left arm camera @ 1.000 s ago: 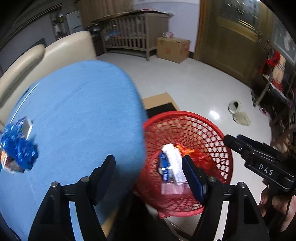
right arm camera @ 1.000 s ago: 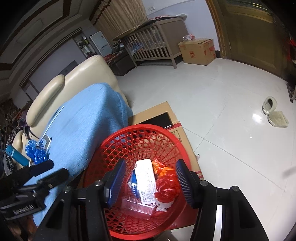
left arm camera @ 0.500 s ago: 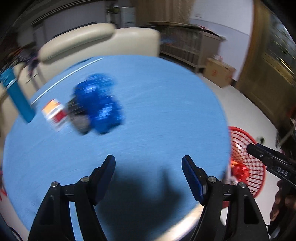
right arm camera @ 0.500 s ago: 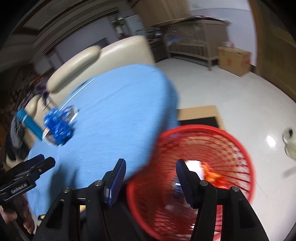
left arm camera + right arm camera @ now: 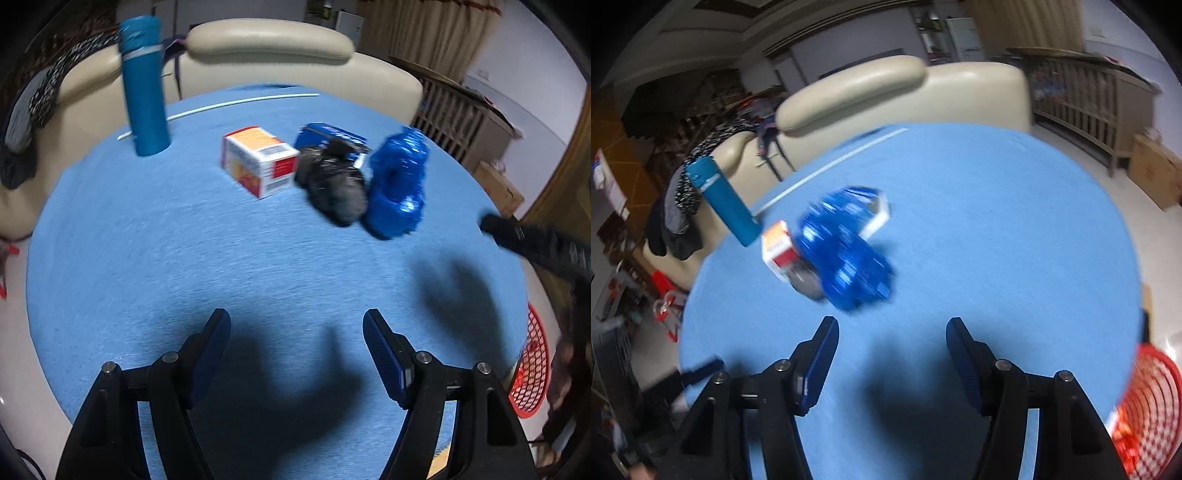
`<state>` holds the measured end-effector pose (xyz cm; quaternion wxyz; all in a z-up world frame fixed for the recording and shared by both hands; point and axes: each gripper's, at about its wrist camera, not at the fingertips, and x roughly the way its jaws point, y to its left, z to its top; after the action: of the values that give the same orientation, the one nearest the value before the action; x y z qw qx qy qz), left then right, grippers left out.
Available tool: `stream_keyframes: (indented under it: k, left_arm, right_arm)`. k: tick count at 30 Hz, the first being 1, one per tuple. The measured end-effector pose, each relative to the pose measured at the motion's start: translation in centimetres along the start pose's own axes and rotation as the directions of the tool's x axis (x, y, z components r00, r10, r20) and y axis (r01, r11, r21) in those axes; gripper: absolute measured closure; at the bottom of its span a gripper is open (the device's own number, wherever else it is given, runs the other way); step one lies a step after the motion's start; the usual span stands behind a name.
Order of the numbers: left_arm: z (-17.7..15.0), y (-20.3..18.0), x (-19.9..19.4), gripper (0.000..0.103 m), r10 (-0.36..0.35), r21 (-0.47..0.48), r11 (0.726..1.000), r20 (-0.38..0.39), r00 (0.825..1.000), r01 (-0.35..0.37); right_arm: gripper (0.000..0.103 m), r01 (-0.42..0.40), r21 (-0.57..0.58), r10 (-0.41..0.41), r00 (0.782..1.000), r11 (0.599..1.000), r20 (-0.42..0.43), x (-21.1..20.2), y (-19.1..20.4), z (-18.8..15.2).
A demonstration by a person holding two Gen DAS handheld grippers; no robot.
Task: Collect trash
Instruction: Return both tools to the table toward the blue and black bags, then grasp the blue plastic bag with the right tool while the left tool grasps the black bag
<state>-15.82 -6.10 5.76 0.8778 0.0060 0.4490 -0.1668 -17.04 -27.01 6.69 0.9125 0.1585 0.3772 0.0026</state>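
Left wrist view
- Left hand-held gripper (image 5: 297, 354): it is hanging over the near part of the round table with the light blue cloth (image 5: 155, 258); its jaws are standing wide apart and nothing is between them.
- Trash on the table: a small white, orange and red cardboard box (image 5: 258, 160), a crumpled black plastic bag (image 5: 334, 186) and a crumpled shiny blue plastic wrapper (image 5: 399, 192) are lying close together in the far middle; a flat blue packet (image 5: 328, 134) is showing behind the black bag.
- Other thing: a tall teal cylinder bottle (image 5: 144, 85) is standing upright at the far left; I cannot tell if it is trash.
- Right hand-held gripper (image 5: 535, 243): only its black body is entering from the right edge, blurred.
- Red plastic mesh basket (image 5: 532, 373): it is standing beside the table at the low right, only a part showing.

Right wrist view
- Right hand-held gripper (image 5: 890, 350): its jaws are opening and holding nothing; it is pointing at the blue wrapper (image 5: 846, 254), which is near but not between them.
- Basket (image 5: 1145, 410): some red and orange trash is already lying inside.

Progress
- Done: some trash is sitting in the basket.
- Left: the box, the bag, the wrapper and the packet are waiting on the table; I judge the task is only partly done.
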Motion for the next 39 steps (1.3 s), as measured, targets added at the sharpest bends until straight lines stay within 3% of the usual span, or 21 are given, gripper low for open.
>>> stream_keyframes:
  k: [5, 9, 10, 11, 13, 23, 29, 30, 32, 39]
  left_arm:
    - [0.4, 1.4, 0.5, 0.028, -0.018, -0.041, 0.999, 0.004, 1.0, 0.018]
    - [0.9, 1.9, 0.7, 0.028, -0.029, -0.053, 0.998, 0.007, 1.0, 0.03]
    - [1.2, 2.0, 0.8, 0.028, -0.031, -0.054, 0.998, 0.007, 1.0, 0.031]
    - [1.3, 2.0, 1.0, 0.028, -0.032, -0.053, 0.998, 0.008, 0.999, 0.032]
    - [1.9, 1.9, 1.2, 0.028, -0.031, -0.05, 0.998, 0.015, 0.999, 0.032]
    - [7.8, -3.3, 4.5, 0.025, -0.047, -0.012, 0.999, 0.056, 0.997, 0.048]
    - [10.2, -5.8, 9.2, 0.023, 0.047, 0.018, 0.999, -0.003, 0.999, -0.047]
    - [10.3, -5.8, 10.3, 0.032, 0.041, 0.016, 0.999, -0.037, 0.998, -0.04]
    - [10.1, -5.3, 11.3, 0.078, 0.014, 0.001, 1.0, -0.083, 0.996, -0.014]
    - [7.4, -4.0, 6.7, 0.08, -0.019, -0.001, 1.0, -0.024, 1.0, 0.019]
  right_arm:
    - [0.038, -0.037, -0.052, 0.036, 0.999, 0.998, -0.031, 4.9, 4.4, 3.5]
    - [0.038, 0.01, -0.061, -0.016, 0.996, 0.998, -0.088, 9.1, 5.1, 4.1]
    - [0.039, 0.012, -0.058, -0.018, 0.995, 0.998, -0.1, 10.0, 5.1, 4.2]
    - [0.047, 0.002, -0.044, -0.007, 0.994, 0.999, -0.106, 10.5, 4.9, 4.1]
    - [0.052, -0.019, -0.026, 0.016, 0.994, 0.999, -0.107, 10.1, 4.4, 3.9]
    - [0.053, -0.002, 0.018, 0.003, 0.999, 1.0, -0.045, 4.6, 1.4, 1.5]
    - [0.053, 0.009, 0.1, -0.008, 1.0, 0.995, -0.015, 1.6, -2.1, 0.1]
    - [0.053, 0.007, 0.111, -0.005, 1.0, 0.994, -0.012, 1.3, -2.4, 0.0]
    - [0.053, 0.001, 0.116, -0.001, 1.0, 0.993, -0.006, 1.0, -2.6, -0.2]
    - [0.053, -0.012, 0.115, 0.011, 1.0, 0.993, 0.009, 0.7, -2.0, -0.6]
